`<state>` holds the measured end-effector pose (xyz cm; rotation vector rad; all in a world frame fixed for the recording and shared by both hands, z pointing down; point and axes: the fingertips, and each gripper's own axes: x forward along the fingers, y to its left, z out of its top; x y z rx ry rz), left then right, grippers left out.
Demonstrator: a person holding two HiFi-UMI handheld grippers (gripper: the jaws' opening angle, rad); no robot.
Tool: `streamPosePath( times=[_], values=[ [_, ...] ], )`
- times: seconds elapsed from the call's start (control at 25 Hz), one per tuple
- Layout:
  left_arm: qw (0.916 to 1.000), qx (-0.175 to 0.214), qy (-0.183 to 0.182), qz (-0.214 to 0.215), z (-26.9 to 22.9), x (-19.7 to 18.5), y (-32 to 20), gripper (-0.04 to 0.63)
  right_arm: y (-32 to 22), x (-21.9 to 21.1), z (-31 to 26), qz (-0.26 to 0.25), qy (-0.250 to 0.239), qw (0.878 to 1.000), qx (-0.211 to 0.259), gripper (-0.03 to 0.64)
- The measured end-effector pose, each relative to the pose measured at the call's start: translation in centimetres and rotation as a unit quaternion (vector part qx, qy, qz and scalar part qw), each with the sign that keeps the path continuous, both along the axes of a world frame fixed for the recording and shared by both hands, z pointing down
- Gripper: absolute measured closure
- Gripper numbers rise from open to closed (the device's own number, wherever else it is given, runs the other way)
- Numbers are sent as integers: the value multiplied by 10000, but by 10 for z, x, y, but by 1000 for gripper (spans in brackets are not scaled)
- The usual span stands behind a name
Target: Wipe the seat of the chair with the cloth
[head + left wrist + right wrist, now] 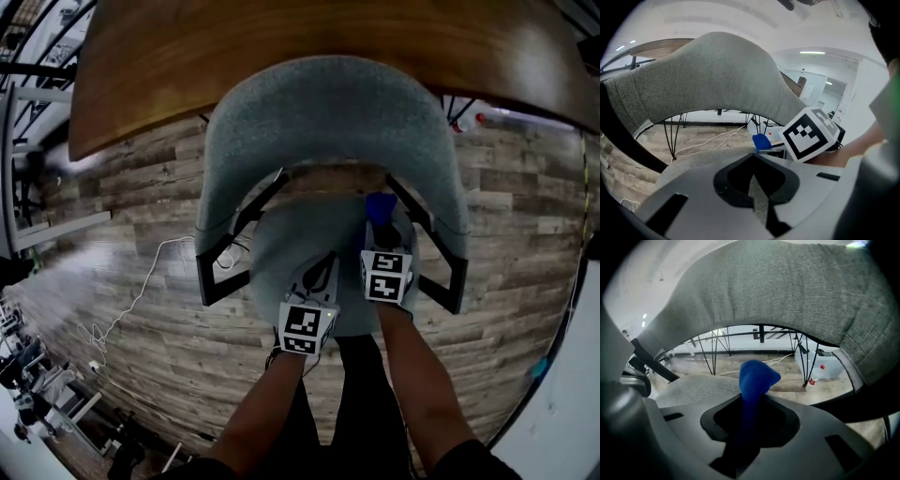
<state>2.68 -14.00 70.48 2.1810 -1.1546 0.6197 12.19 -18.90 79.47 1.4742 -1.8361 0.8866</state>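
The grey chair has a round seat (286, 246) below its curved backrest (328, 112). My right gripper (380, 232) is shut on a blue cloth (380, 207) that sticks up out of its jaws over the seat's right side. In the right gripper view the cloth (757, 376) stands bunched between the jaws of the right gripper (749, 414), with the seat (701, 385) just beyond. My left gripper (323, 270) hovers over the seat's front, jaws together, holding nothing. In the left gripper view, the left gripper (752, 180) faces the seat (693, 161), with the cloth (761, 140) to its right.
Black armrest frames (225, 255) flank the seat on both sides. A wooden table (281, 47) stands behind the backrest. A white cable (141, 281) trails over the plank floor at the left. A clear bottle with a red cap (820, 370) sits on the floor beyond the chair.
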Motion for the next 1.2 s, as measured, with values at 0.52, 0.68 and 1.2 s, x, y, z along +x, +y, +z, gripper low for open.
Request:
streamPosePath(
  times=[0.52, 0.68, 1.2],
  values=[
    [9996, -193, 194, -74, 1, -5, 25, 591, 6, 38, -9, 97, 415, 9988, 255, 518],
    [9994, -240, 148, -218, 1, -32, 34, 591, 10, 5, -26, -271, 252, 9983, 458, 518],
    [9911, -139, 60, -1320, -8, -146, 72, 591, 45, -176, -40, -1889, -443, 9794, 561, 518]
  ],
)
